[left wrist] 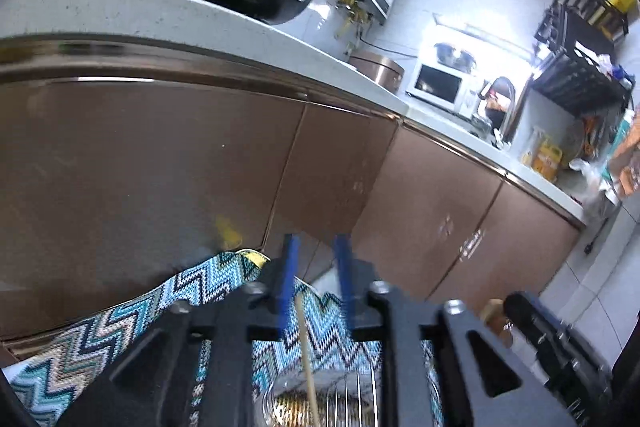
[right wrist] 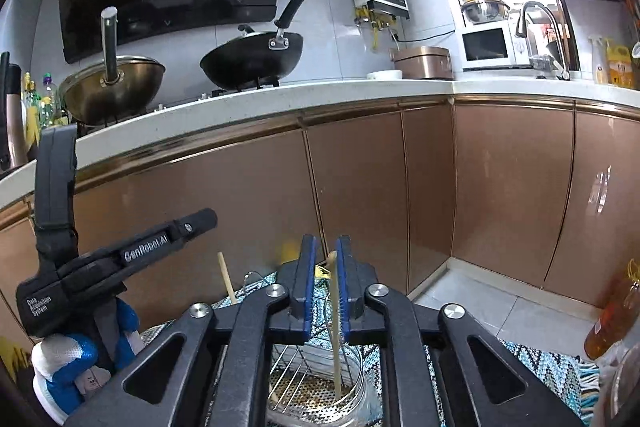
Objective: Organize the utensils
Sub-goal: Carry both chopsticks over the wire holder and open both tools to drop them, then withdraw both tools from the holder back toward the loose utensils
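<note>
The left gripper (left wrist: pixel 316 247), black-framed with blue pads, stands with its jaws parted and clamps nothing: a thin pale wooden chopstick (left wrist: pixel 307 355) rises between them, close against the left-hand pad, with clear space to the other pad. Whether it touches that pad cannot be told. In the right wrist view a hand in a blue and white glove (right wrist: pixel 72 359) grips this tool at the far left, and the chopstick's upper end pokes up just beside it. Under both tools lies a knitted cloth with a blue, white and black zigzag pattern (left wrist: pixel 120 327), in front of glossy copper-brown cabinet doors (right wrist: pixel 240 195). On the cloth sits a round perforated steel utensil holder with a wire rack inside (right wrist: pixel 356 383), and both sticks lean into it. The right gripper (right wrist: pixel 325 247), of the same build, hovers directly over the holder with its jaws only slightly apart; a second pale wooden stick (right wrist: pixel 337 339) stands between them, lying along the right-hand pad with a slit of space to the left one, its lower end on the holder's perforated floor. It is not pinched. Farther right, an amber bottle (right wrist: pixel 612 311) stands near the cloth's edge.
</note>
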### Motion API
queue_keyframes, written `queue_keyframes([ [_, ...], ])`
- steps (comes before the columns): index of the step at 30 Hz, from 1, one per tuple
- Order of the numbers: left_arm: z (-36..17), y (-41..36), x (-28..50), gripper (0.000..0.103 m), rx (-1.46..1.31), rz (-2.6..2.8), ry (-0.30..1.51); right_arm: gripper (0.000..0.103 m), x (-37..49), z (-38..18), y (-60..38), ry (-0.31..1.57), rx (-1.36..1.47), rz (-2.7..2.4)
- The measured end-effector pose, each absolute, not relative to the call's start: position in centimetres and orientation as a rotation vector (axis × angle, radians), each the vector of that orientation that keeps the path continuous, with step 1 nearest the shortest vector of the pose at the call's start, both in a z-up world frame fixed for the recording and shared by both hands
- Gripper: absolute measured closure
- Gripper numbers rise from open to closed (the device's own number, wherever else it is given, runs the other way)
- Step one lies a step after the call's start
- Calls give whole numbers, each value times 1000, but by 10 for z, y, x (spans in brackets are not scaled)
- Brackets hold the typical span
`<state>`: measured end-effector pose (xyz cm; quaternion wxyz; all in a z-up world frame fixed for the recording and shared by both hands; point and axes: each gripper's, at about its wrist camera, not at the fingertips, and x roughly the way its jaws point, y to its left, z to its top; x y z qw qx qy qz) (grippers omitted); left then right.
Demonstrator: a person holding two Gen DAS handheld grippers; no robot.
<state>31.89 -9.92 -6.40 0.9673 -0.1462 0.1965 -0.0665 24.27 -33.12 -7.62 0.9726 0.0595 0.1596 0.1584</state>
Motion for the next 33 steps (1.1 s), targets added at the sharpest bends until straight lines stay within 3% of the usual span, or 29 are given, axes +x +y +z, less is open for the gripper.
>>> queue_keyframes([
  [11,17,-72,204,61,-168,-119,342,77,148,1,-347,249,119,307],
  [17,53,-55,142,58,-152,-107,349,74,90,33,-353,252,101,310],
  [33,60,-38,42,58,-175,-99,484,73,7,29,-368,351,47,385],
])
